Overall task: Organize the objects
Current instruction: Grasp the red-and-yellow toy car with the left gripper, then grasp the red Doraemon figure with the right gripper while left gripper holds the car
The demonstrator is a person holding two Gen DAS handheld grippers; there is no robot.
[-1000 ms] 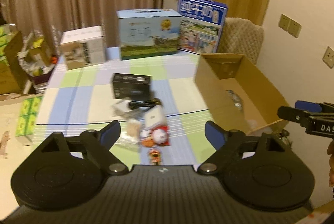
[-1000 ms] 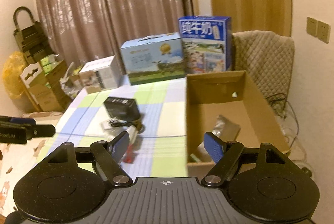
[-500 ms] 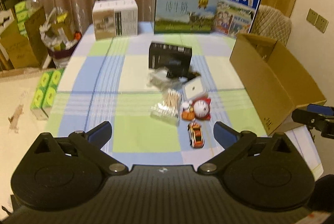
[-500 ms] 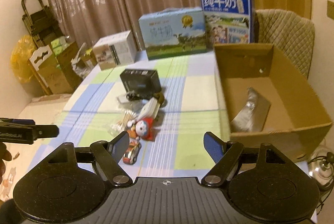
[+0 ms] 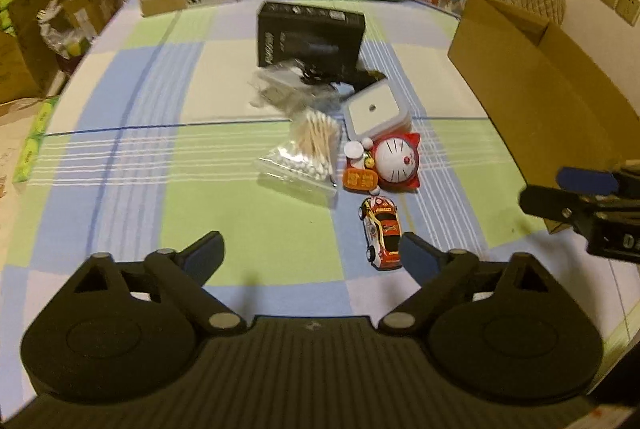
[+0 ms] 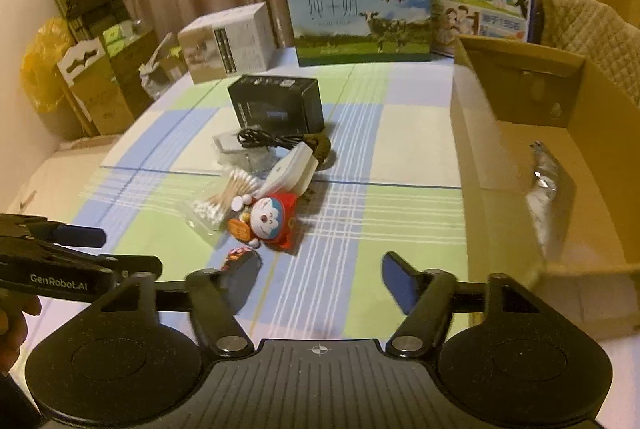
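Observation:
A small pile lies mid-table on the checked cloth: a toy car [image 5: 382, 233], a round red-and-white cat figure [image 5: 396, 161], a bag of cotton swabs [image 5: 308, 157], a white square case [image 5: 376, 111], a crumpled clear bag [image 5: 280, 89] and a black box [image 5: 310, 39]. My left gripper [image 5: 310, 249] hovers just short of the car, jaws closing with nothing between them. My right gripper [image 6: 320, 269] hangs beside the cat figure [image 6: 268, 219], jaws also closing on nothing; its left finger hides most of the car [image 6: 236, 255]. An open cardboard box [image 6: 516, 153] holds a silver packet [image 6: 548, 189].
Two milk cartons [image 6: 360, 17] and a white carton [image 6: 228, 43] stand along the far table edge. A black cable [image 6: 264, 141] lies by the black box. Boxes and bags crowd the floor at left [image 6: 92, 81]. A padded chair [image 6: 592, 29] stands behind the cardboard box.
Both grippers have come down and closer to the table, so the pile looks larger and nearer. The right jaws have narrowed. The left jaws widened, then drew in again.

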